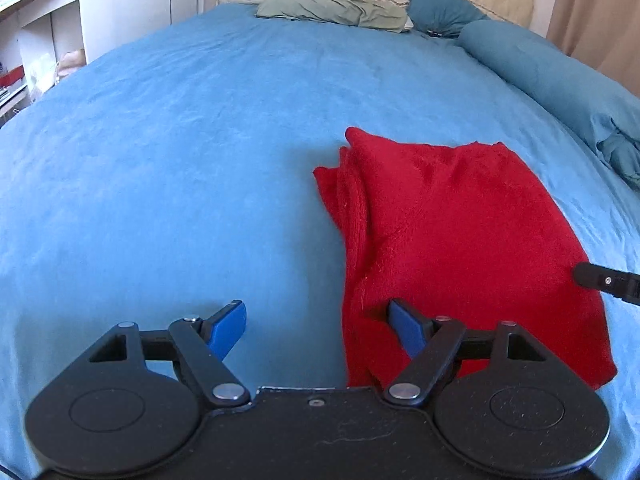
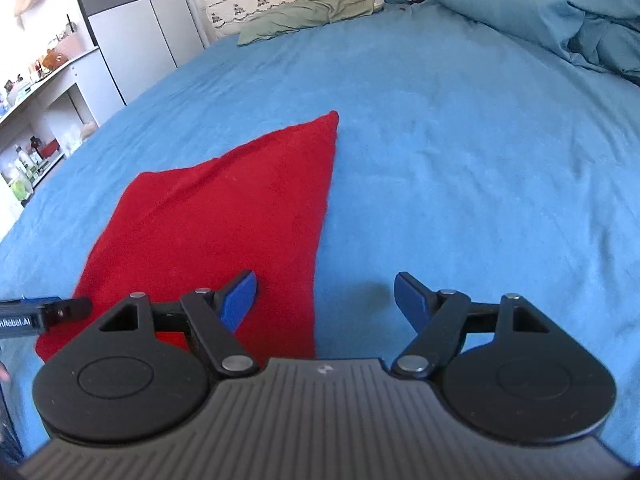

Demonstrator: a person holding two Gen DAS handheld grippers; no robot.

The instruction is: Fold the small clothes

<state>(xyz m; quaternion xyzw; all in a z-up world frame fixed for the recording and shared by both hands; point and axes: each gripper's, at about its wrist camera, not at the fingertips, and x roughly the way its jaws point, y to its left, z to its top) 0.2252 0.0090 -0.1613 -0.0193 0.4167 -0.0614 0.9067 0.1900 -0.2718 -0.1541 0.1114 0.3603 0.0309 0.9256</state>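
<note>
Left wrist view: my left gripper (image 1: 316,326) pointed down over the blue bedspread (image 1: 180,152), its two blue pads standing wide apart with nothing pinched between them. The left pad (image 1: 226,330) hung over bare bedspread. The right pad (image 1: 406,330) sat over the near left edge of the red garment (image 1: 452,236); I could not tell whether it touched the cloth. The garment lay folded on the bedspread ahead and to the right of this gripper, with bunched ridges along its left side and a flatter panel to the right. One finger of my right gripper (image 1: 600,280) entered from the right edge, its tip at the garment's right border. Far ahead lay a green pillow (image 1: 332,10), with teal bedding (image 1: 552,76) far ahead on the right.

Right wrist view: my right gripper (image 2: 326,300) also pointed down with its pads spread wide, gripping nothing. Its left pad (image 2: 240,300) was over the garment's (image 2: 224,220) near right portion; its right pad (image 2: 412,300) was over bare bedspread (image 2: 460,160). The garment's straight right edge ran away from between the pads to a pointed far corner ahead. The garment lay mostly ahead and left of this gripper. The tip of my left gripper (image 2: 68,308) showed at the left edge, at the garment's near left border. White shelves (image 2: 44,120) stood far left.
</note>
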